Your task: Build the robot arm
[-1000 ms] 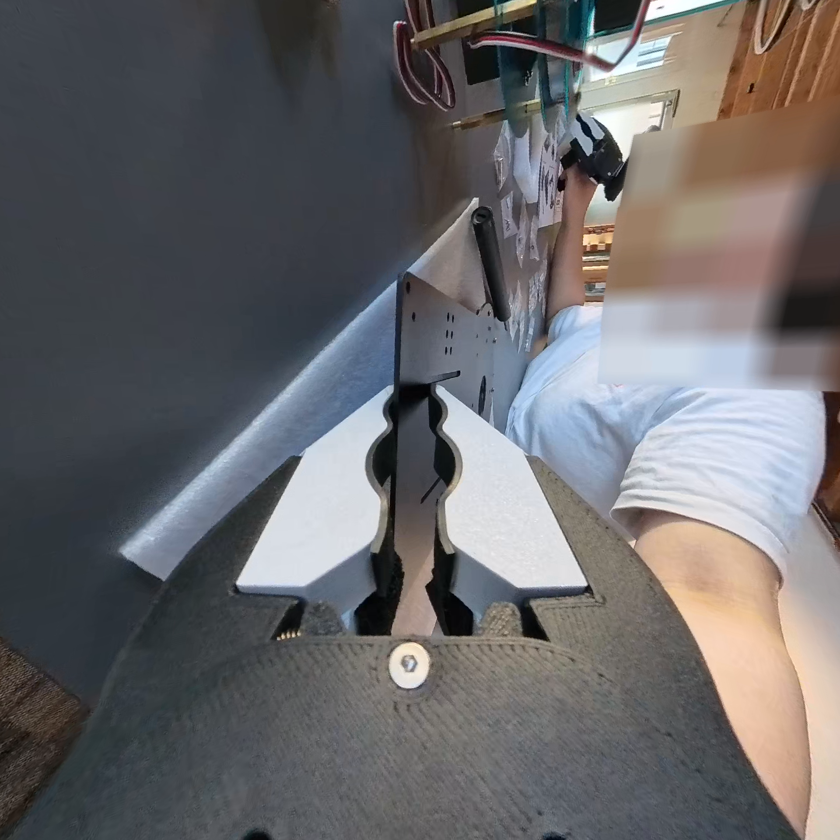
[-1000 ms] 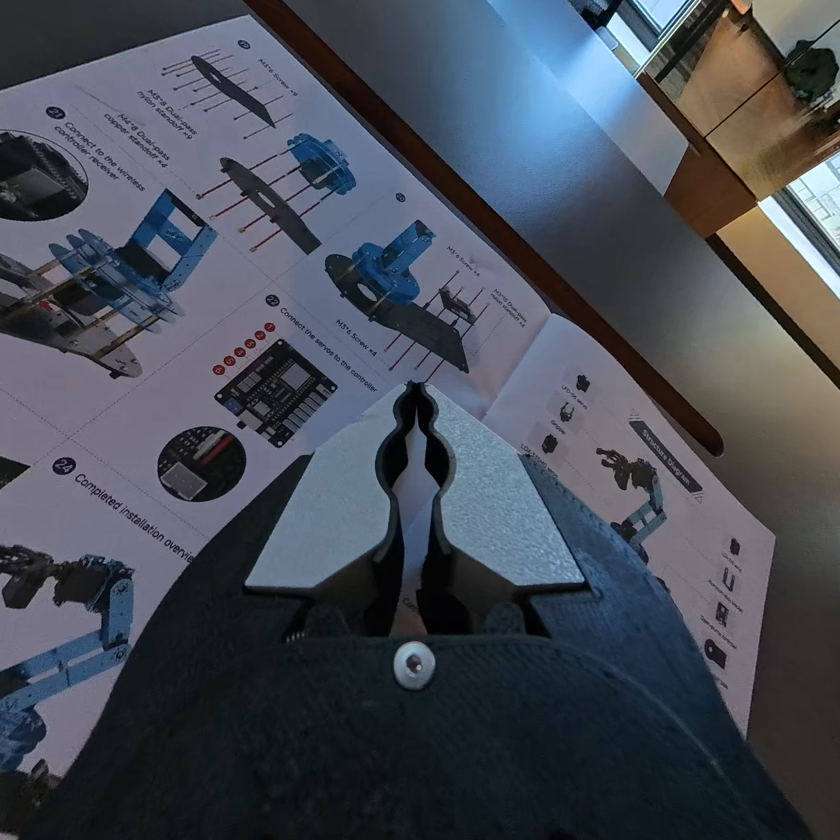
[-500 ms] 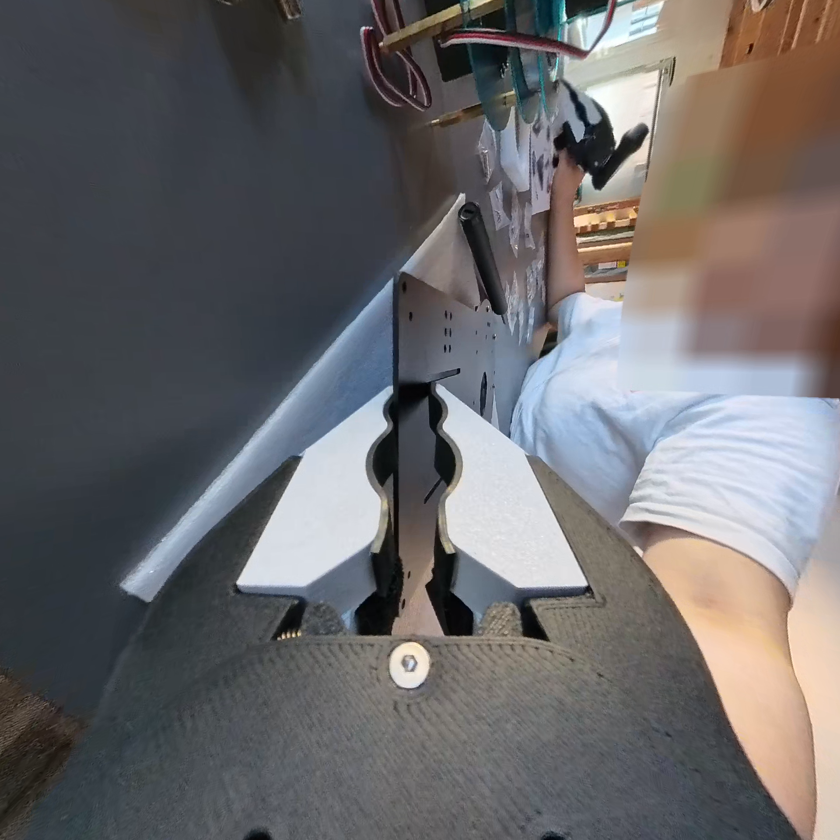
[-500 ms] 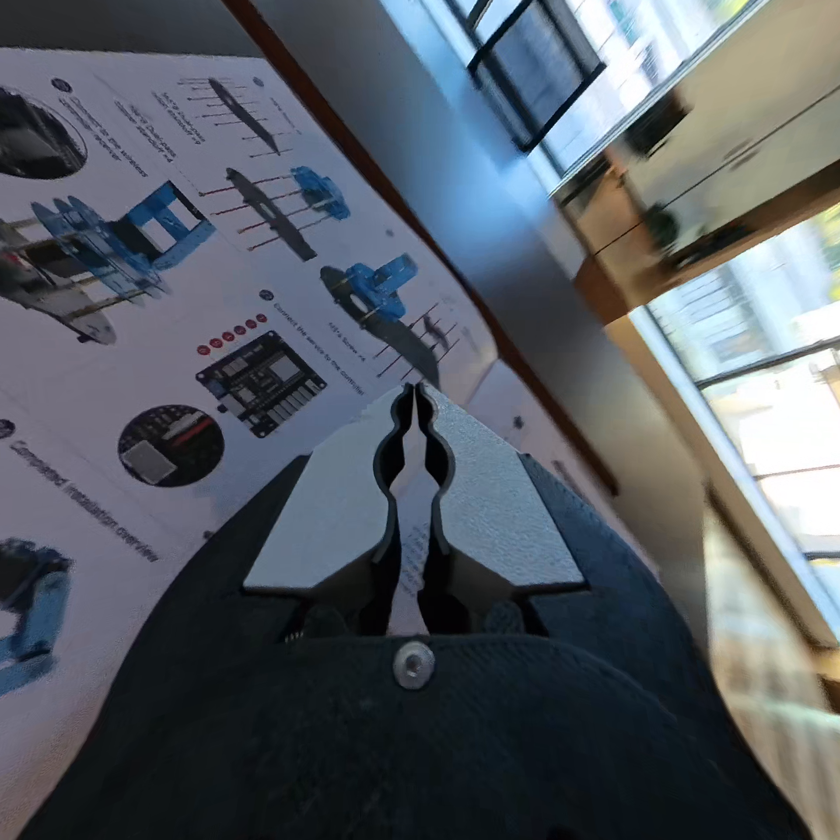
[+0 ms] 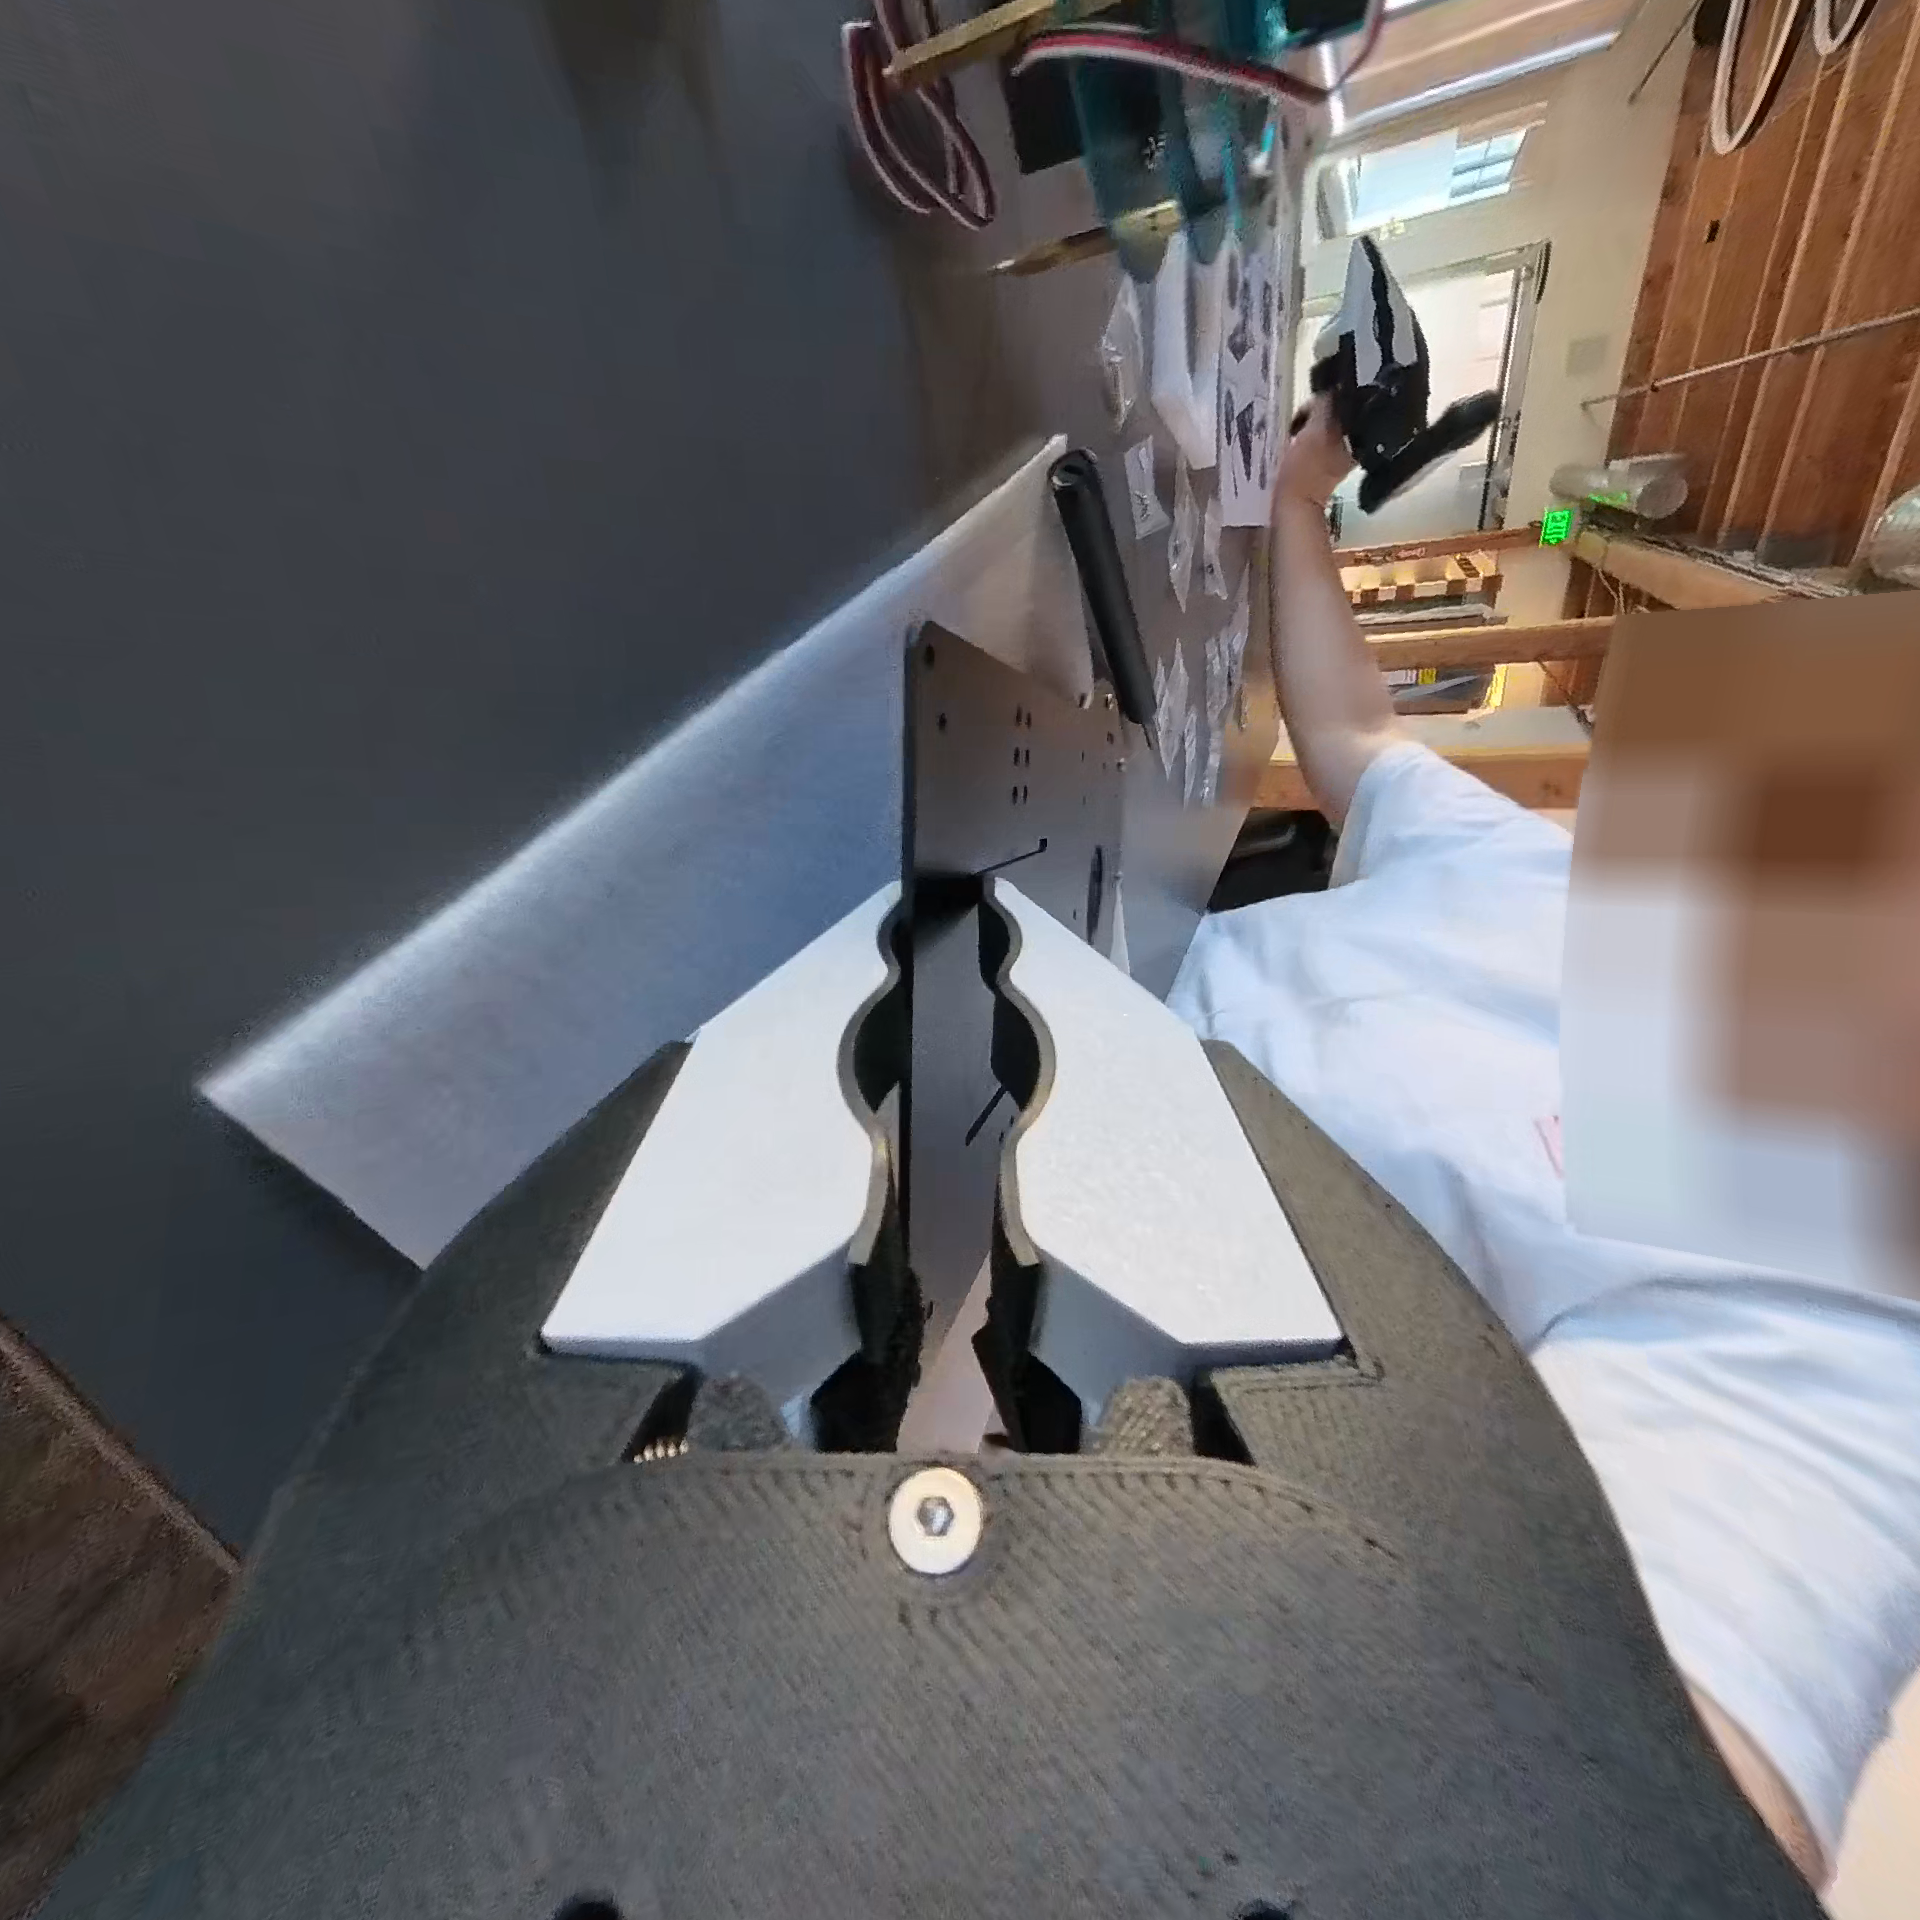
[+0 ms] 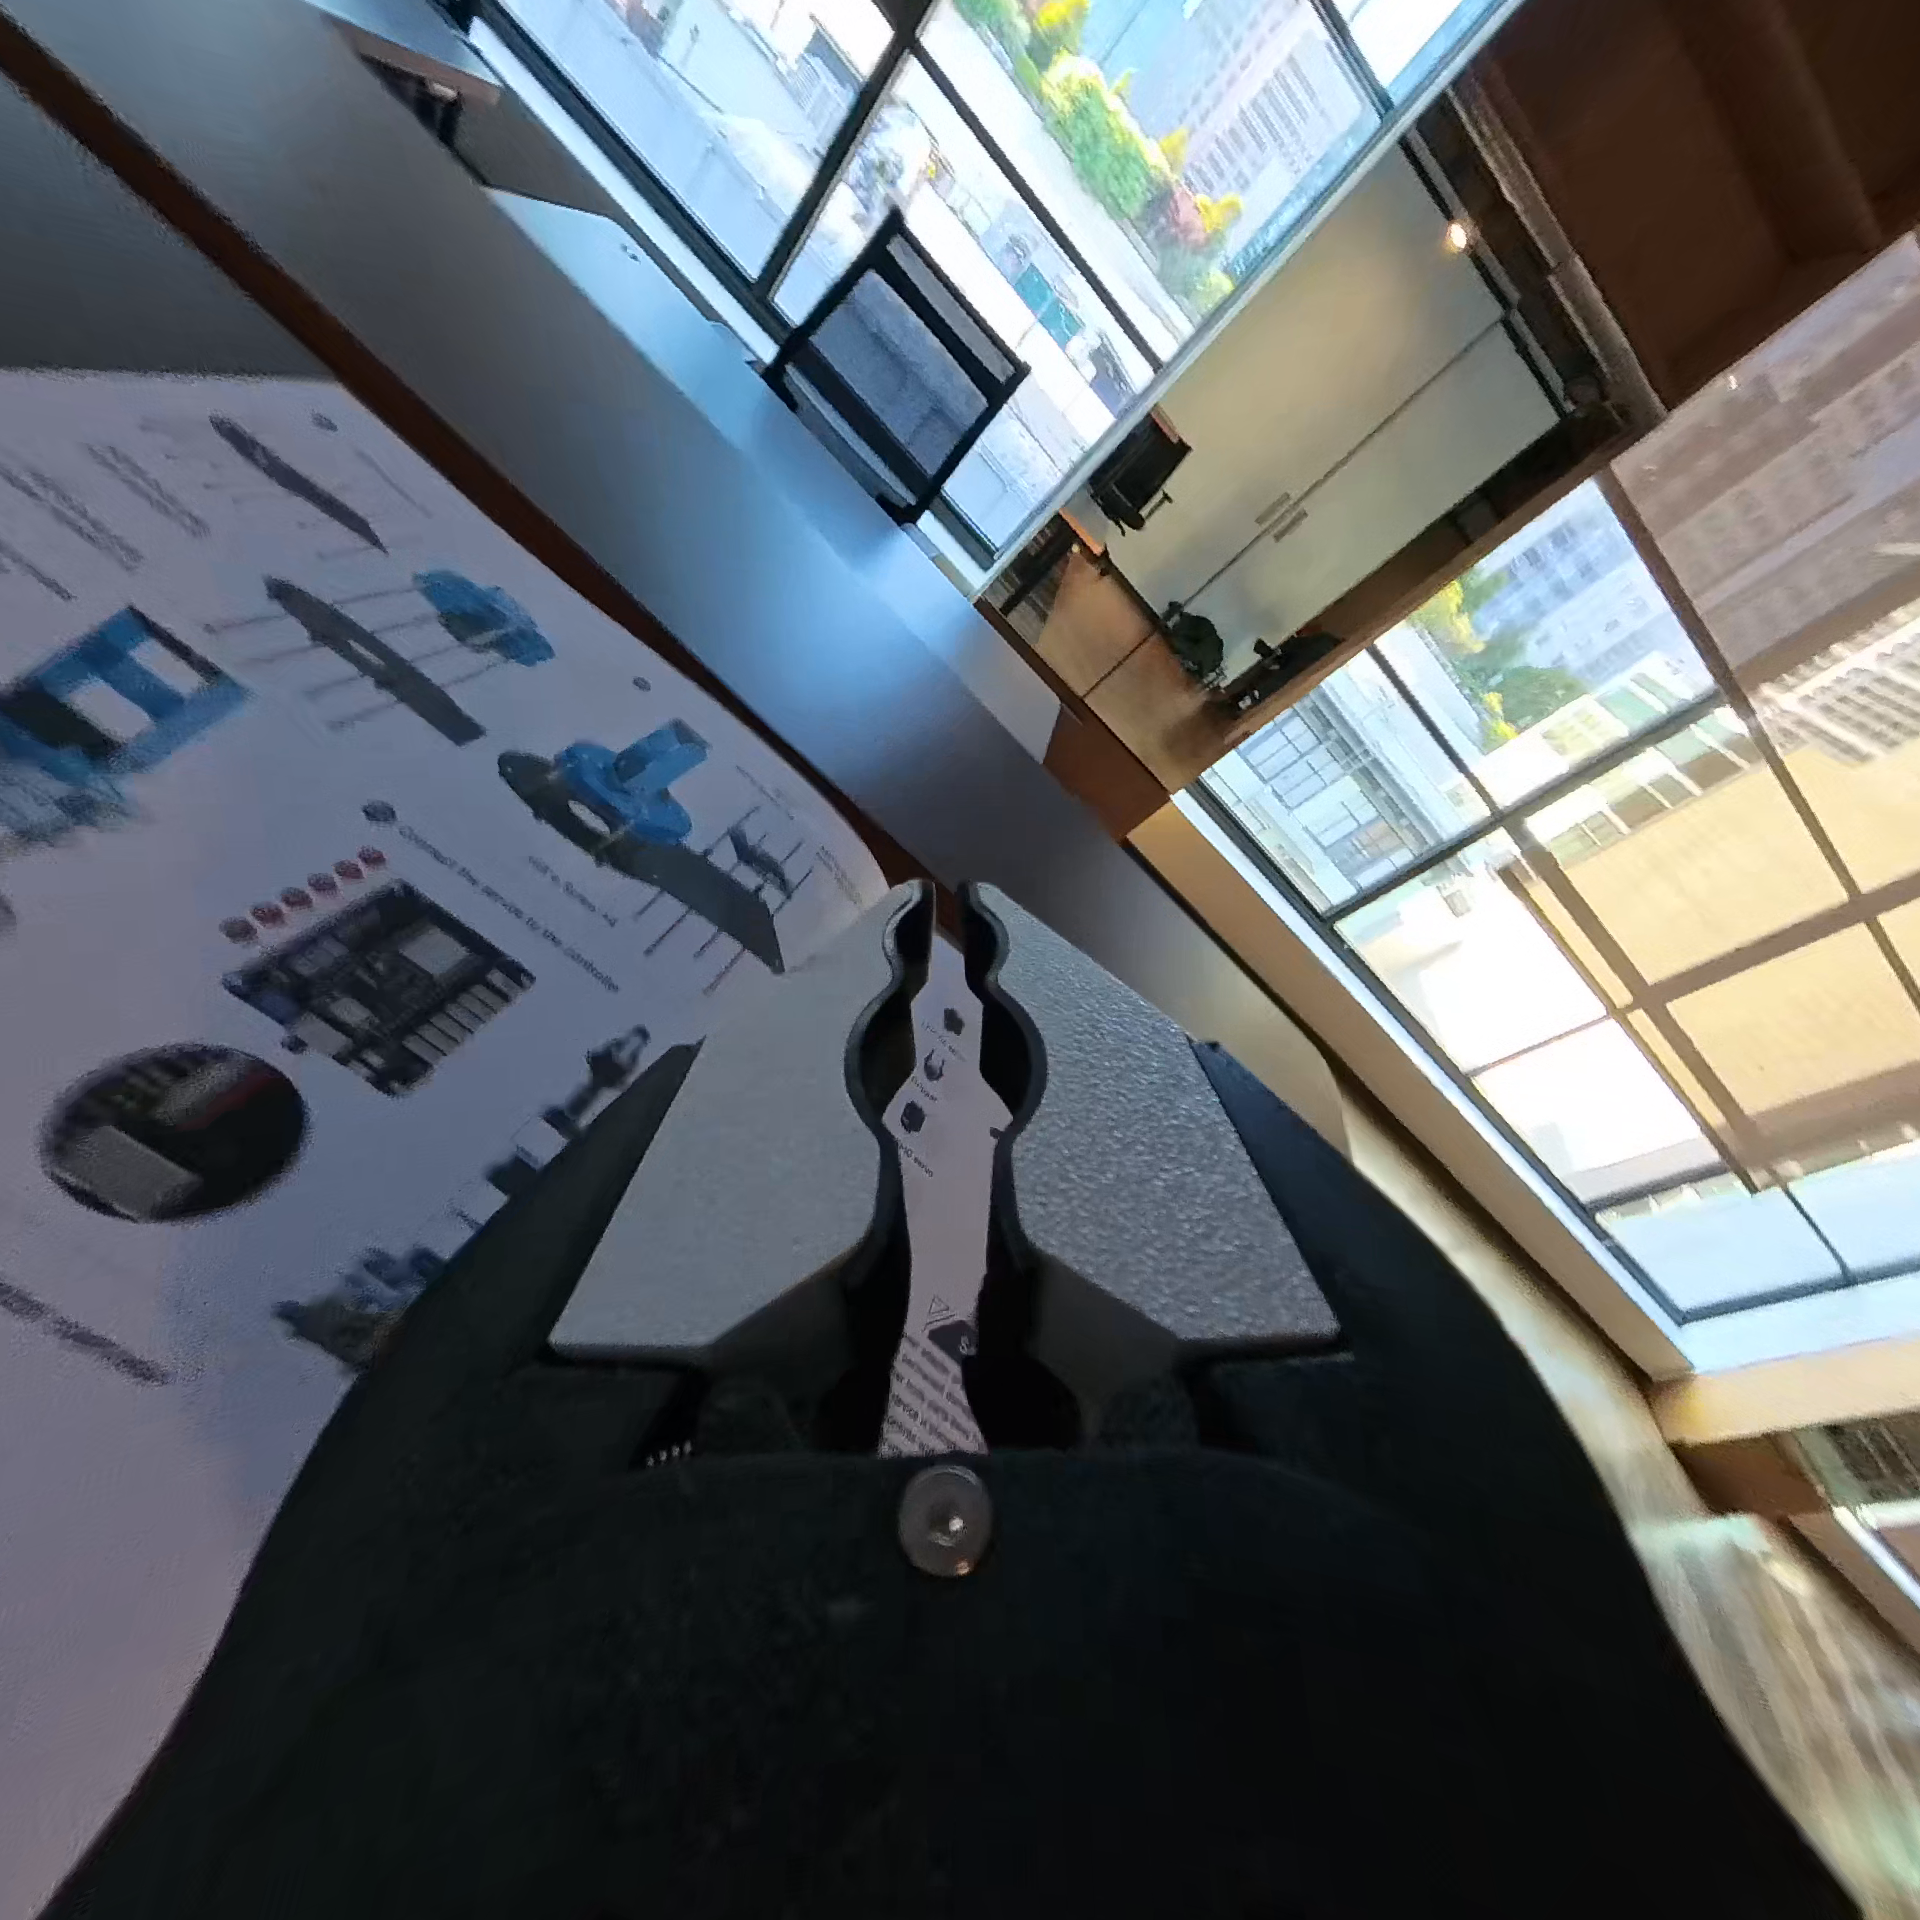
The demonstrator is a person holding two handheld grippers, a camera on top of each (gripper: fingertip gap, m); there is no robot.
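My left gripper (image 5: 948, 902) is shut on a flat black plate (image 5: 1003, 769) with small holes, held edge-on and sticking out past the fingertips. Beyond it, a white sheet (image 5: 644, 883) lies on the dark grey table (image 5: 416, 416), with a black rod-shaped tool (image 5: 1103, 587) on it. My right gripper (image 6: 943, 902) is shut and holds nothing. It hangs tilted over a printed instruction sheet (image 6: 312, 935), which shows through the slit between its fingers. The left wrist view shows the right gripper (image 5: 1374, 369) raised off the table in a hand.
Blue acrylic parts with red-and-white wires (image 5: 1164, 62) and small clear bags of parts (image 5: 1195, 582) lie farther along the table. A person in a white shirt (image 5: 1455, 1039) is close on the right. Large windows (image 6: 1558, 883) and a wooden ledge (image 6: 1122, 748) lie beyond the table edge.
My right gripper has swung up and away from the instruction sheet, towards the windows. My left gripper still holds the black plate and has barely moved.
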